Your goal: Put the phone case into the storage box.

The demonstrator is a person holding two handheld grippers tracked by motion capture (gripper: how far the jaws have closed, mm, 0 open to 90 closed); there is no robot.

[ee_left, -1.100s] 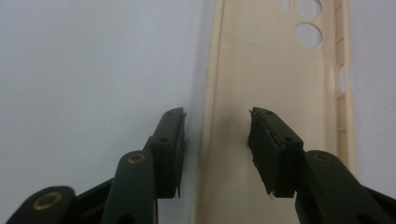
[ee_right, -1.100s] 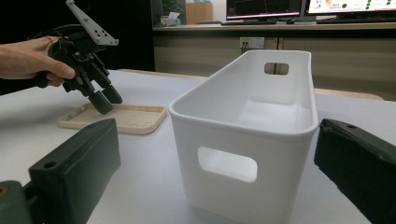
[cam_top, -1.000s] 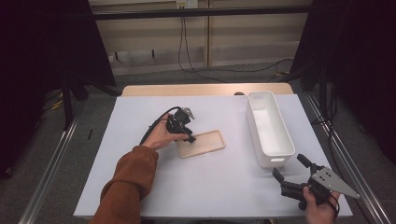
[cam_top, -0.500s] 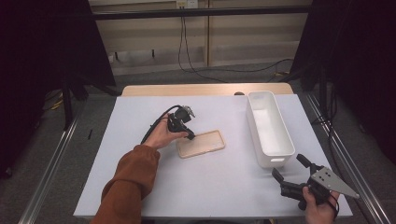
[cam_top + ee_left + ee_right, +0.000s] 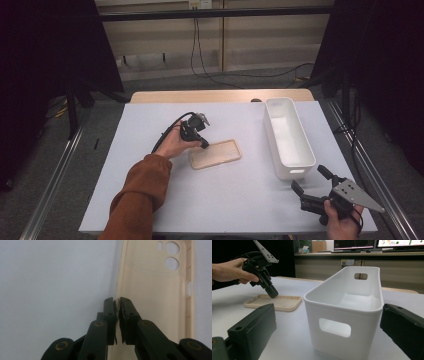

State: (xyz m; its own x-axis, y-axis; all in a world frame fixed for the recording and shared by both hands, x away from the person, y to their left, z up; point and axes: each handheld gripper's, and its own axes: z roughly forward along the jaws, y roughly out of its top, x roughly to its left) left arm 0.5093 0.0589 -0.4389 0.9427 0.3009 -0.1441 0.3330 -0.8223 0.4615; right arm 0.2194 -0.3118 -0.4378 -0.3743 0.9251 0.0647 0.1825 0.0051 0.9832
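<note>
Lying flat on the white desk (image 5: 150, 200), the beige phone case (image 5: 216, 154) is pinched at its side wall by the just-closed left claw (image 5: 204, 144); the right claw (image 5: 309, 179) is held open beside the white bin (image 5: 285, 136)

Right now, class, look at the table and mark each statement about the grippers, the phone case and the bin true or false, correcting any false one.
1. The left gripper is shut on the rim of the phone case. True; its jaws have just been closing on that edge.
2. The phone case lies inside the white bin. False: it lies flat on the table, apart from the bin.
3. The right gripper stands open. True.
4. The white bin holds several things. False: it is empty.
5. The right gripper grips the bin's handle. False: it is apart from the bin.
</note>
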